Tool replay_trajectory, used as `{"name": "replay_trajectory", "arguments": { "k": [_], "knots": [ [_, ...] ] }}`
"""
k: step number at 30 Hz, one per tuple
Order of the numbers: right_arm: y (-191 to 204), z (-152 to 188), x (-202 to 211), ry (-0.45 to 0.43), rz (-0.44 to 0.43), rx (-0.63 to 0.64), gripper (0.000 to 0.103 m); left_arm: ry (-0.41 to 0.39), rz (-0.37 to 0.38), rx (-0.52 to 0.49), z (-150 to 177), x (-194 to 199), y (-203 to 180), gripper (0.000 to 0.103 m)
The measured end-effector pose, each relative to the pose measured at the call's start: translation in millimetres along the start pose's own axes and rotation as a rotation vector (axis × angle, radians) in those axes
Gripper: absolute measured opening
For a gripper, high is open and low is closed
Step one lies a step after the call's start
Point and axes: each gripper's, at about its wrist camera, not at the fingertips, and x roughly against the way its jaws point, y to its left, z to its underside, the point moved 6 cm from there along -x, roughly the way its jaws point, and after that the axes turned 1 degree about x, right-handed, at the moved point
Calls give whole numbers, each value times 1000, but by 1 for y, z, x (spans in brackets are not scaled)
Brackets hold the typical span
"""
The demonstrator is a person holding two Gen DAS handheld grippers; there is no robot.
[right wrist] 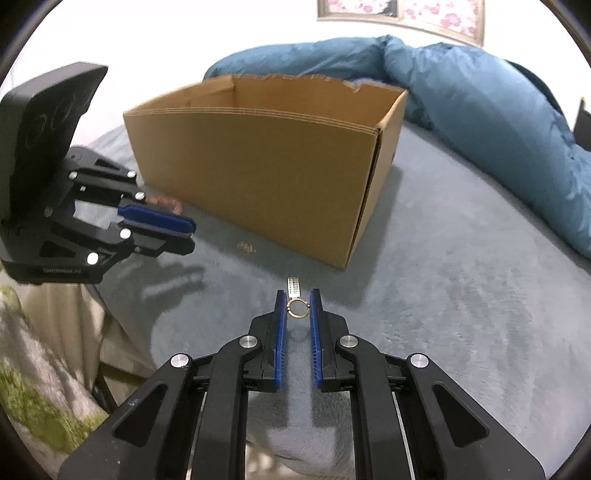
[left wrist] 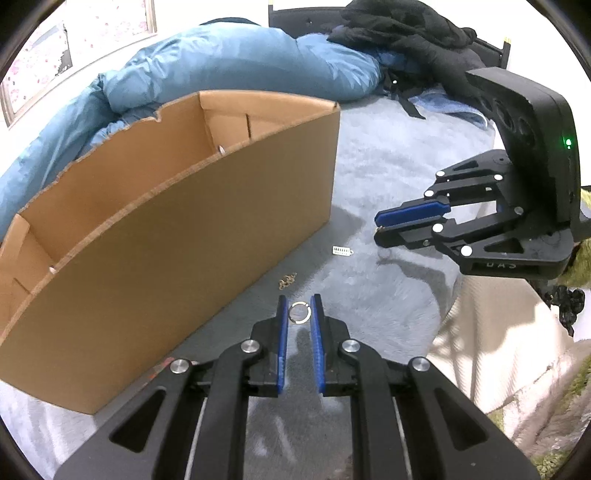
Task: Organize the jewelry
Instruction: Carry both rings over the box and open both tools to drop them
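Note:
In the left wrist view my left gripper [left wrist: 299,302] is shut on a thin silver ring [left wrist: 299,313], pinched between its blue pads above the grey bed cover. My right gripper [right wrist: 297,295] is shut on a small gold-toned ring [right wrist: 297,308] in the right wrist view. Each gripper also shows from the side in the other's view: the right gripper [left wrist: 378,227] at the right, the left gripper [right wrist: 191,234] at the left. A small gold chain [left wrist: 287,280] [right wrist: 246,247] and a white tag [left wrist: 341,251] [right wrist: 293,286] lie on the cover near the open cardboard box [left wrist: 207,206] [right wrist: 266,158].
A blue duvet [left wrist: 229,62] [right wrist: 480,85] is bunched behind the box. Black clothing [left wrist: 413,33] is piled at the far right of the bed. The bed edge drops to a beige sheet [left wrist: 495,332] and a green-patterned floor [right wrist: 33,402].

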Motion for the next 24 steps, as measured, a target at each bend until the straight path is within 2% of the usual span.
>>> {"name": "replay_trajectory", "arguments": {
  "k": [9, 14, 20, 24],
  "knots": [
    [6, -26, 49, -157, 42, -86, 10, -92, -56, 29, -29, 52, 11, 11],
    [9, -48, 71, -235, 45, -83, 10, -163, -93, 36, -50, 81, 20, 11],
    [11, -82, 81, -304, 37, -68, 10, -216, -133, 44, -65, 100, 32, 11],
    [3, -101, 69, -313, 32, -55, 10, -236, -164, 51, -71, 104, 46, 11]
  ]
}}
